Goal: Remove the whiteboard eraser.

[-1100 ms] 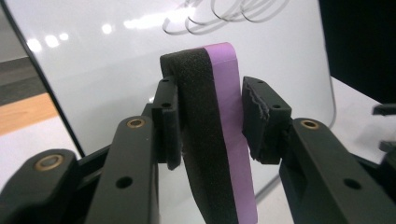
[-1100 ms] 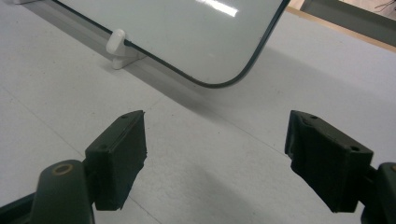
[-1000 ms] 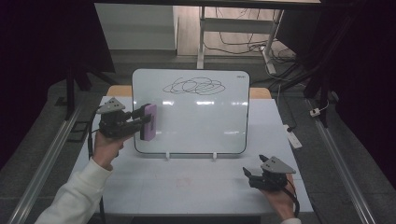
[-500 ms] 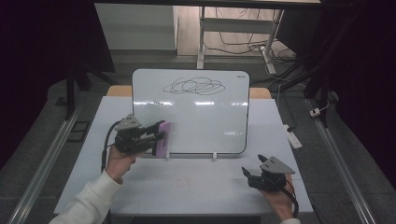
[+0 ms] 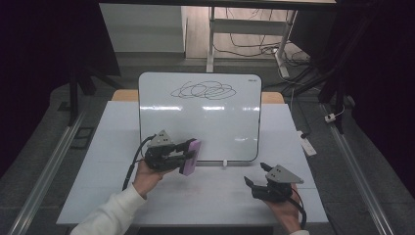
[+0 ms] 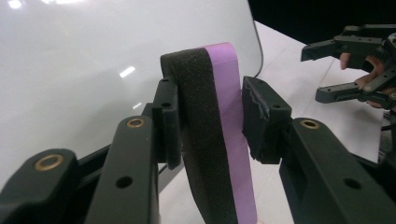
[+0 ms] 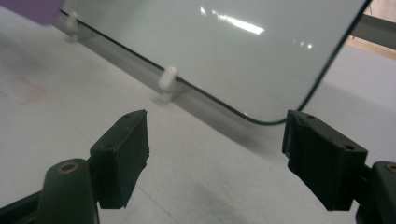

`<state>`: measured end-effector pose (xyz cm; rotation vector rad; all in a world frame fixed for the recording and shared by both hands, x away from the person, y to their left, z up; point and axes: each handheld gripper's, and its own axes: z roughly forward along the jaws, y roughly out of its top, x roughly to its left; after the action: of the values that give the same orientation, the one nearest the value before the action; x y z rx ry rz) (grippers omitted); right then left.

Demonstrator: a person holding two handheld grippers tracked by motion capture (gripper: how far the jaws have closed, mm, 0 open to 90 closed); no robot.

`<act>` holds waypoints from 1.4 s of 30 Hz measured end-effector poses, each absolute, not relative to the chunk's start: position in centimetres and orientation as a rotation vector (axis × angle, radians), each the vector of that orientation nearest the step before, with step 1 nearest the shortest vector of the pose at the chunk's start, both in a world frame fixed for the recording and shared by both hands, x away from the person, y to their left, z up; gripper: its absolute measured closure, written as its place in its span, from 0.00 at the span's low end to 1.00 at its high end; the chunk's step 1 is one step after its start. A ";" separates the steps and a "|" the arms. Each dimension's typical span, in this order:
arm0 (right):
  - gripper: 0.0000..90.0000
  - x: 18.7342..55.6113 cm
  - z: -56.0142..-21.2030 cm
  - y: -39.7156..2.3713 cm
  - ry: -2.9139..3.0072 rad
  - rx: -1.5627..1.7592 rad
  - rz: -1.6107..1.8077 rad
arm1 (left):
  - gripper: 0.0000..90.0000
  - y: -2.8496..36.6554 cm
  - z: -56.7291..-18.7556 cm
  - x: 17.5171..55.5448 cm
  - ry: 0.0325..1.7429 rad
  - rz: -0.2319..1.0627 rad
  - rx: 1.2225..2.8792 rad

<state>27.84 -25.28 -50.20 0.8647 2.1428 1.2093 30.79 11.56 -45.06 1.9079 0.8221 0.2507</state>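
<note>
A whiteboard (image 5: 200, 117) stands upright on the table with a black scribble (image 5: 203, 90) near its top. My left gripper (image 5: 188, 152) is shut on a purple eraser (image 5: 192, 157) with a black foam face, held in front of the board's lower left part. In the left gripper view the eraser (image 6: 219, 140) sits squeezed between both pads, foam side toward the board (image 6: 93, 56). My right gripper (image 5: 254, 174) rests low at the front right, open. Its jaws have just been closing a little, with nothing between them (image 7: 215, 140).
The white table (image 5: 205, 200) carries the board on small white clip feet (image 5: 224, 163). A white strip (image 5: 308, 146) lies off the table's right side. Metal rails run along both sides, and cables trail on the floor behind the board.
My left gripper has carried the eraser rightward and down, from the board's left edge to its lower left area. The right hand has stayed in place.
</note>
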 end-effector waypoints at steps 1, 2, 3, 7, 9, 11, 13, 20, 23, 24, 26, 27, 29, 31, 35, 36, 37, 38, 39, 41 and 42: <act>0.27 27.6 -50.1 -24.8 2.130 0.860 1.253 | 0.66 11.3 -45.2 30.8 0.817 0.245 1.911; 0.27 27.5 -50.0 -24.5 2.130 0.860 1.262 | 0.66 11.1 -45.3 30.8 0.815 0.242 1.913; 0.28 27.5 -49.9 -24.2 2.138 0.861 1.271 | 0.66 10.9 -45.4 30.8 0.809 0.238 1.914; 0.28 27.4 -49.8 -23.1 2.164 0.871 1.317 | 0.66 10.2 -45.6 30.7 0.785 0.235 1.918; 0.28 27.5 -49.9 -21.7 2.192 0.877 1.352 | 0.66 9.7 -45.8 30.6 0.778 0.226 1.925; 0.28 27.7 -50.0 -20.8 2.215 0.871 1.369 | 0.66 9.6 -45.9 30.6 0.778 0.220 1.925; 0.28 27.7 -50.1 -20.3 2.223 0.865 1.377 | 0.66 9.4 -46.0 30.6 0.774 0.215 1.924; 0.27 28.1 -50.5 -17.2 2.265 0.856 1.454 | 0.66 8.8 -46.2 30.4 0.756 0.211 1.924; 0.27 28.2 -50.5 -15.8 2.268 0.871 1.512 | 0.66 8.6 -46.4 30.3 0.750 0.210 1.928; 0.28 28.3 -50.4 -15.6 2.270 0.878 1.525 | 0.66 8.5 -46.4 30.3 0.749 0.207 1.929; 0.29 28.5 -50.3 -15.1 2.278 0.889 1.547 | 0.66 8.4 -46.5 30.3 0.749 0.198 1.931; 0.29 28.5 -50.3 -15.1 2.278 0.889 1.547 | 0.66 8.3 -46.5 30.3 0.750 0.198 1.931; 0.29 28.6 -50.3 -14.6 2.284 0.889 1.552 | 0.66 8.3 -46.6 30.3 0.750 0.198 1.931; 0.30 28.7 -50.3 -14.3 2.285 0.896 1.555 | 0.66 8.3 -46.6 30.2 0.749 0.203 1.929; 0.32 28.9 -50.3 -13.7 2.287 0.936 1.571 | 0.66 8.2 -46.7 30.1 0.756 0.222 1.925; 0.33 29.0 -50.3 -13.5 2.281 0.955 1.573 | 0.66 8.2 -46.7 30.1 0.759 0.228 1.926; 0.34 29.0 -50.3 -13.4 2.283 0.966 1.575 | 0.66 8.2 -46.7 30.1 0.762 0.232 1.926; 0.34 29.1 -50.4 -13.3 2.281 0.979 1.582 | 0.66 8.2 -46.7 30.1 0.765 0.235 1.924; 0.35 29.2 -50.4 -13.3 2.279 0.992 1.591 | 0.66 8.3 -46.7 30.1 0.769 0.237 1.922; 0.35 29.2 -50.4 -13.2 2.278 1.002 1.597 | 0.66 8.3 -46.7 30.1 0.771 0.245 1.917; 0.34 29.3 -50.4 -13.2 2.276 1.010 1.596 | 0.66 8.3 -46.7 30.1 0.769 0.248 1.915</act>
<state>29.25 -13.21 -50.42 1.0103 2.2756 1.5963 30.07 8.30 -46.73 1.9152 0.7695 0.2479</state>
